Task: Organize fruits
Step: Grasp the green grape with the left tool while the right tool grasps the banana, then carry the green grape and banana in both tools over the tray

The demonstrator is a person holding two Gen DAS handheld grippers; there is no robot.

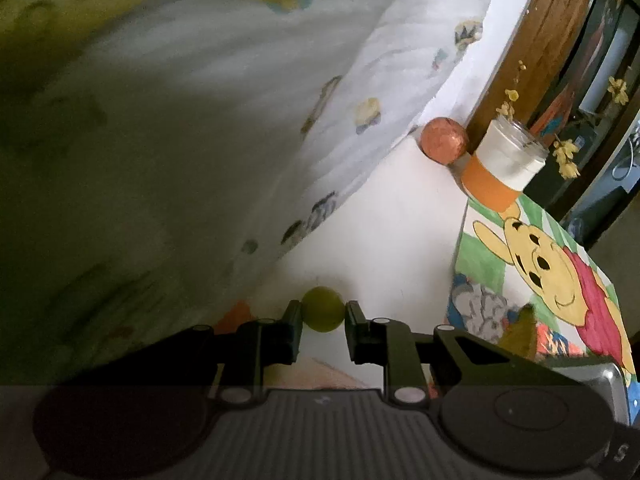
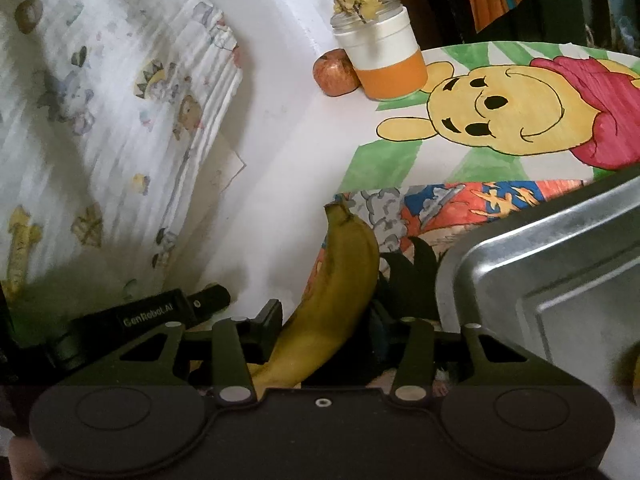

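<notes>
Two grippers: left gripper (image 1: 323, 326), jaws clamped on a green lime (image 1: 322, 309); right gripper (image 2: 326, 330), jaws closed round a banana (image 2: 338, 280). Steel tray (image 2: 560, 264) just right of banana; red apple (image 2: 335, 73) touching flower jar (image 2: 382, 56) beyond; cartoon drawing (image 2: 500, 120) beneath jar.

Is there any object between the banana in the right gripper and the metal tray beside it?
Nothing visible is in the way. The banana lies between the right gripper's fingers, and the metal tray sits directly beside it, with only the flat cartoon drawing under them.

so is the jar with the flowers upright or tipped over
Upright: the jar stands on its orange base beside the apple, mouth up.
</notes>
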